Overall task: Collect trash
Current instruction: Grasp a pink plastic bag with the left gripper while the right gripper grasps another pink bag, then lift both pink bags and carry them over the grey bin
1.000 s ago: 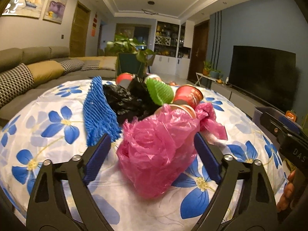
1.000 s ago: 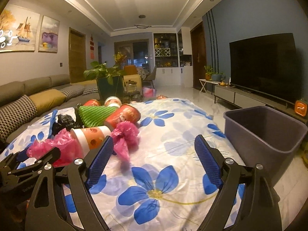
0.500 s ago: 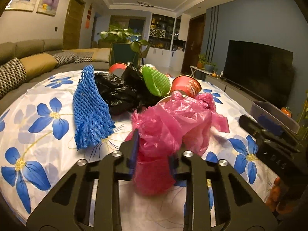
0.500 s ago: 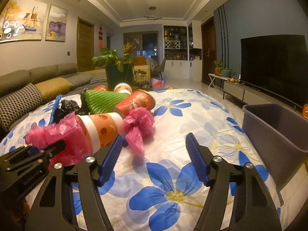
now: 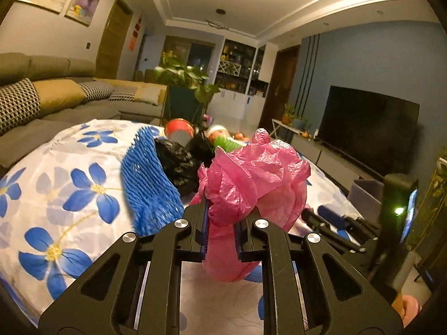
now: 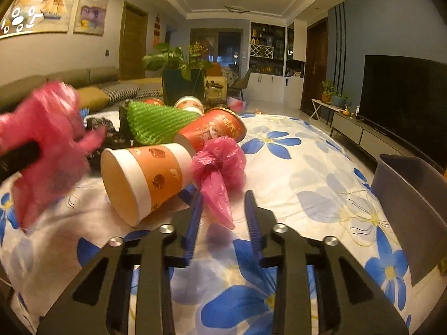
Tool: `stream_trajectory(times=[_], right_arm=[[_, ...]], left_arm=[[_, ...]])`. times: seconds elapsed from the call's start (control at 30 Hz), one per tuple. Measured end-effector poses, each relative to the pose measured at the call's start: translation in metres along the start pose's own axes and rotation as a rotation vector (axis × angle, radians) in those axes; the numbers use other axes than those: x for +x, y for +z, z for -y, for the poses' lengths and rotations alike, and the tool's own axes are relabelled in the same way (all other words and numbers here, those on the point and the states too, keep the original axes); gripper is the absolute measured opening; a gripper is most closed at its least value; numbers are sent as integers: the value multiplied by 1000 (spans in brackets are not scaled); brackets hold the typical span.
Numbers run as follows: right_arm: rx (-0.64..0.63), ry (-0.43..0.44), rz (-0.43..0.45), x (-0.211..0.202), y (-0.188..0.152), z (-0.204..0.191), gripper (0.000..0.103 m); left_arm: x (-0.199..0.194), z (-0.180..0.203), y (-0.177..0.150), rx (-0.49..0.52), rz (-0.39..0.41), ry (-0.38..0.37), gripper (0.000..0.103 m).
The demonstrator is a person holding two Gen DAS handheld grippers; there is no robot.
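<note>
Your left hand-held gripper point(image 5: 220, 223) is now clamping the big pink plastic bag point(image 5: 251, 178), which a second ago sat loose between wide-open fingers; the bag is hanging raised above the flowered bench point(image 5: 69, 184), beside the blue foam net point(image 5: 148, 184). Your right hand-held gripper point(image 6: 223, 209) is narrowing from its earlier wide spread, its fingers still apart and flanking the tail of the small pink bag point(image 6: 220, 176), not yet pinching it. That bag is lying against the orange paper cup point(image 6: 145, 178). The grey bin point(image 6: 413, 212) is standing at the bench's right edge.
</note>
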State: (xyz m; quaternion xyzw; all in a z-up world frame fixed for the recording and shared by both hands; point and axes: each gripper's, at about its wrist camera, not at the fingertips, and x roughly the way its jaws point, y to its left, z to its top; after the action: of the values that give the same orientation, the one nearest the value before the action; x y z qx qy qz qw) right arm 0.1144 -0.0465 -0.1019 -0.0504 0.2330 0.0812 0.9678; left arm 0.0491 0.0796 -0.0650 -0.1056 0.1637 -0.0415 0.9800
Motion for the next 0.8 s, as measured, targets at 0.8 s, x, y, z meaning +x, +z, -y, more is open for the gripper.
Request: stream_trajectory(times=[0.8], right_arm=[[35,-10,108,-52,18,31,1]], left_arm=[[-13,9,12,-4,35,15,14]])
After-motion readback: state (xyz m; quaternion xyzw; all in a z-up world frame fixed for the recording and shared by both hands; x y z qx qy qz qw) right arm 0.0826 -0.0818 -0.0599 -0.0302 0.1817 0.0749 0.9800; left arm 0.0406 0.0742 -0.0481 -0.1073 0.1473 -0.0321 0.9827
